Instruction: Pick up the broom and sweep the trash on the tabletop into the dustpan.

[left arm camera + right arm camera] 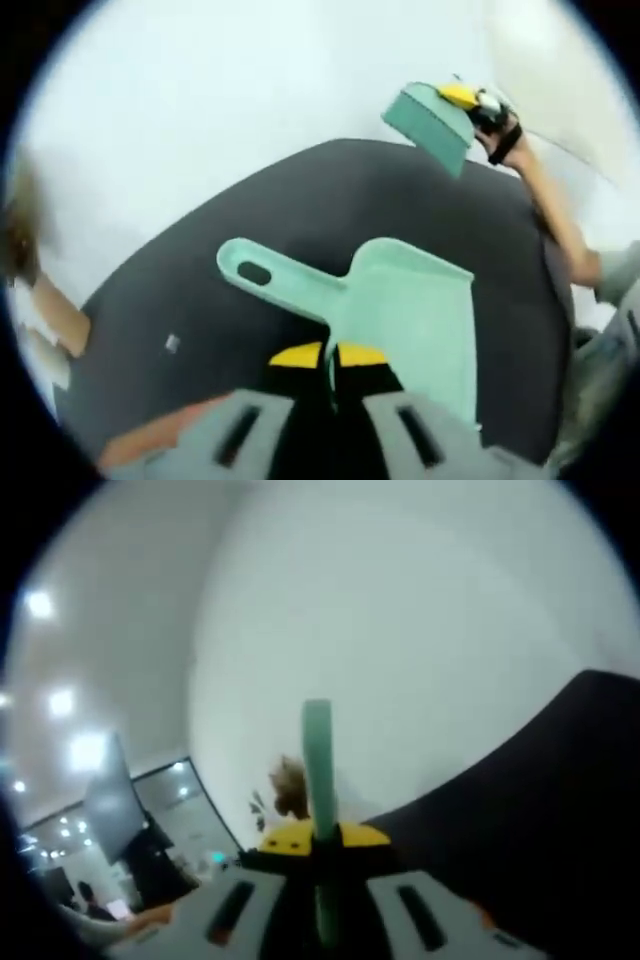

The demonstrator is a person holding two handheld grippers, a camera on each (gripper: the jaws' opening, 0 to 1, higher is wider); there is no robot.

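Both views motion-blurred. Small grey speck [172, 343] on dark tabletop [300, 210]: too small to identify. Dustpan [400, 310] near edge hidden behind left gripper [331, 356]. Broom [432, 122] handle hidden in right gripper [478, 100] there; in right gripper view, green handle [319, 780] cut off below, head out of frame. Brown blob [290, 788] unidentifiable.

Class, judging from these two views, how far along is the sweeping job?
Done: the right gripper has the broom lifted, shut on its green handle. In hand: the left gripper is shut on the dustpan over the black tabletop. Left: sweeping; one small scrap lies on the table.
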